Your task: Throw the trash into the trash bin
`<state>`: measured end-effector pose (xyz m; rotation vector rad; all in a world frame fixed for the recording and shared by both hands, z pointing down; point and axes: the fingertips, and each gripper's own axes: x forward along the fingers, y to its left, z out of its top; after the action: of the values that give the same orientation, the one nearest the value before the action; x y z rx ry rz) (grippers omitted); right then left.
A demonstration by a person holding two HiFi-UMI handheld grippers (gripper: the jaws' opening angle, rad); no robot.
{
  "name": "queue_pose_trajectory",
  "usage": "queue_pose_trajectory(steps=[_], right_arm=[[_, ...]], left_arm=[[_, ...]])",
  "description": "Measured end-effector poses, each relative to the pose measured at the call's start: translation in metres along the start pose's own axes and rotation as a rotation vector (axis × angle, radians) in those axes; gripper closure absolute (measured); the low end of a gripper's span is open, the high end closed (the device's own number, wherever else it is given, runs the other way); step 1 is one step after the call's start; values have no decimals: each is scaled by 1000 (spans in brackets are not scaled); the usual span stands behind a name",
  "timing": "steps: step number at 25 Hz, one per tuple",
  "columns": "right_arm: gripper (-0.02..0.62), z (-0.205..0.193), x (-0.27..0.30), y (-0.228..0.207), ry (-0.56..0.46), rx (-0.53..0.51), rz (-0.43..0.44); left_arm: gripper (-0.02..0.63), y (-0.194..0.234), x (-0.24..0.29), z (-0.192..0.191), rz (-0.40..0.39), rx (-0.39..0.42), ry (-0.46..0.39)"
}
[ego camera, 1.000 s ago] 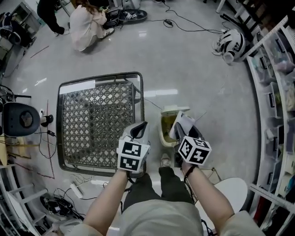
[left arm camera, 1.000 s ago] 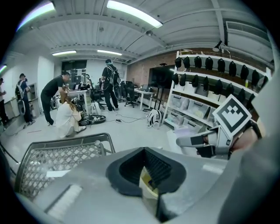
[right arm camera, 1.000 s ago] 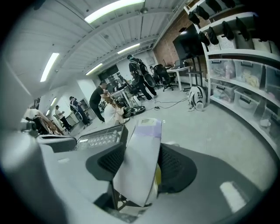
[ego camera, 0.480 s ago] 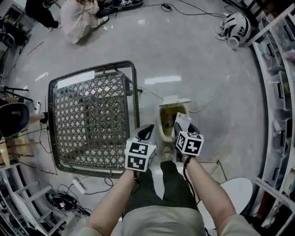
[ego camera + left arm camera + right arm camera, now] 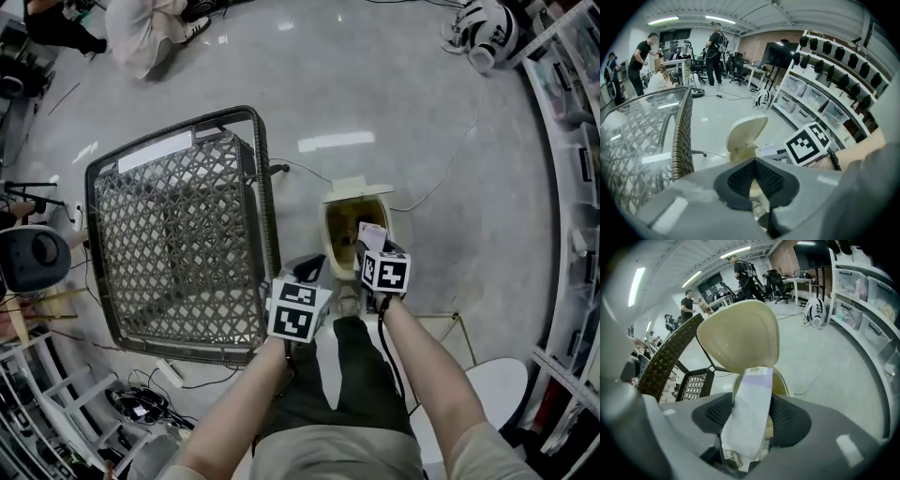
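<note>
A cream trash bin (image 5: 330, 246) stands on the floor with its lid (image 5: 347, 190) tipped up; the lid (image 5: 738, 336) fills the middle of the right gripper view. My right gripper (image 5: 373, 247) is shut on a white carton with a lilac band (image 5: 750, 413), held just above the near rim of the bin's mouth. The carton (image 5: 371, 232) sticks out past the jaws toward the lid. My left gripper (image 5: 309, 270) hangs to the left of the bin, beside the wicker table. Its jaws (image 5: 756, 161) meet at the tips with nothing between them.
A wicker-framed table (image 5: 178, 234) stands close on the bin's left. Shelving with boxes (image 5: 577, 141) runs along the right. A white stool (image 5: 492, 394) is at the lower right, cables trail on the floor, and a person (image 5: 141, 33) sits far off at the upper left.
Both grippers have sunk toward the floor. The right one has carried the carton down to the bin's mouth; the left has dropped beside the table's edge.
</note>
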<state>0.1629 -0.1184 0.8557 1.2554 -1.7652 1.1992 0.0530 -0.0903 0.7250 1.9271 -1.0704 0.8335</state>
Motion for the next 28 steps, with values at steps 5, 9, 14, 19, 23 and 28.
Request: queue_pose_trajectory(steps=[5,9,14,19,23,28], right_arm=[[327,-6,17,-7,20,3,0],[316,-8,20,-11,28,24,-12],[331,1,4,-8,0,-3,10],[385,27,-43,4,-77,2,54],[431,59,-86,18,-158,-24,92],[478,106,-151,44,-273,-115,126]], left_arm=[[604,-2,14,-16,-17,-15,49],[604,1,18,-21,-9,-29,59],[604,1,11,-13,-5,-27,40],[604,0,-13,12,12,24,-4],[604,1,-39,42,38,79,-53],[604,1,-83,83,74,130,-129]])
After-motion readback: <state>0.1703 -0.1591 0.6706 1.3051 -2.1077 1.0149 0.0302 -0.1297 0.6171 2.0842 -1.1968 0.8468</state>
